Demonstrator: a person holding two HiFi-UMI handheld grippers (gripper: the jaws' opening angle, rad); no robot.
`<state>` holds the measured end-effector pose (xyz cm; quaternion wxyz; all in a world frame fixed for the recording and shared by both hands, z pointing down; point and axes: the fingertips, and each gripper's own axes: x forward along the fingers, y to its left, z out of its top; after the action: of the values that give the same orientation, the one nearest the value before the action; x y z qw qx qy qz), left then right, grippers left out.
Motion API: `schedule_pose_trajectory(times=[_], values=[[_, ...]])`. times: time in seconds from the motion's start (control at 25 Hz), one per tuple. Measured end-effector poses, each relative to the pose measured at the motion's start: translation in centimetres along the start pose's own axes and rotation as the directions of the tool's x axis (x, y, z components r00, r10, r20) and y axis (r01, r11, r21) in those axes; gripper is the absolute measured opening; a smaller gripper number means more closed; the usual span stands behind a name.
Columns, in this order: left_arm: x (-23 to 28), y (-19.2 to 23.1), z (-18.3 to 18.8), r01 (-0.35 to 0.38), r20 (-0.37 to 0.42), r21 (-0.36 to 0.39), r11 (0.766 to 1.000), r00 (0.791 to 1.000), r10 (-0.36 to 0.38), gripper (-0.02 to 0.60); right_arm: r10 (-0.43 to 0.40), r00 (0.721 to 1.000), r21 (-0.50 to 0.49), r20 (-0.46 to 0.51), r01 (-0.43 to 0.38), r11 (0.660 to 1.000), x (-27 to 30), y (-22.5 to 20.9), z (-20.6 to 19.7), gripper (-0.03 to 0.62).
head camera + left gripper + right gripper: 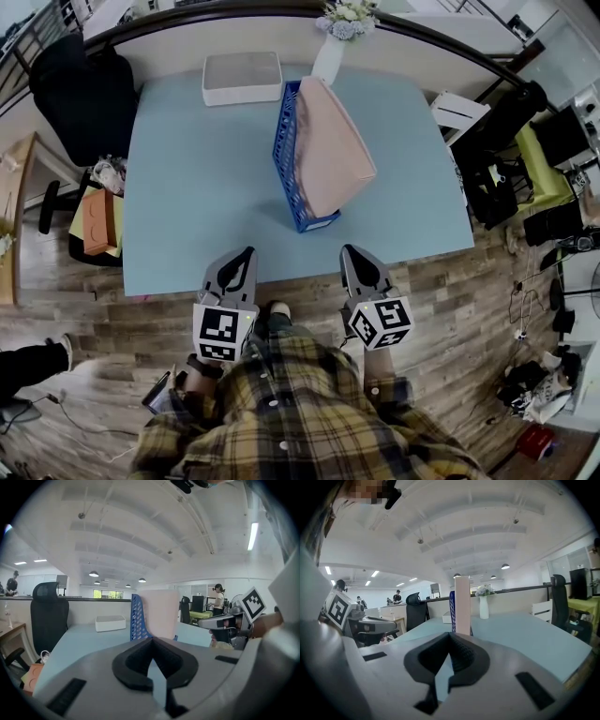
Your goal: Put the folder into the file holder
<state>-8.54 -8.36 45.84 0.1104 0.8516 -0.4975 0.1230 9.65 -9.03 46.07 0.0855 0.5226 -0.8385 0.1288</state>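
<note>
**Spotter:** Where is the folder sitting?

**Operator:** I see the flat pink folder [336, 141] standing in the blue plastic lattice file holder [285, 150]. It leans over the holder's right wall, so its upper edge overhangs that side. The holder itself rests about mid-way across the pale blue table [187, 187], with its long side running away from me.

**Spotter:** And your tools?

**Operator:** Both are on the near side of the holder and well apart from it, with their tips just over the table's near edge. My left tool [232, 274] is clenched on nothing, pads together. My right tool [364, 272] is the same, closed and empty. In each tool's own view the holder and folder stand upright straight ahead.

**Spotter:** How much room is there around the holder?

**Operator:** To the left of the holder I have open surface all the way to the table's left edge. There is open surface to the right as well, though the leaning folder hangs over part of it. An open strip runs between the holder's near end and the table's near edge.

Past the holder's far end it is tighter. A white vase of pale flowers [330, 52] stands just beyond it. A white rectangular box [242, 78] lies off to the far left of that end, close to the table's back edge. A black office chair [80, 94] sits further left, off the table's far left corner.
</note>
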Motion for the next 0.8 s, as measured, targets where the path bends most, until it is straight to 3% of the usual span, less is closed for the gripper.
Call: schedule_pose_trajectory(times=[0.8], values=[[0.62,0.77,0.34,-0.006,0.003,-0.009,1.0,1.0,0.006,-0.009,-0.012,1.0,-0.004,-0.003,0.012,1.0,0.64,-0.55,0.18,0.002]])
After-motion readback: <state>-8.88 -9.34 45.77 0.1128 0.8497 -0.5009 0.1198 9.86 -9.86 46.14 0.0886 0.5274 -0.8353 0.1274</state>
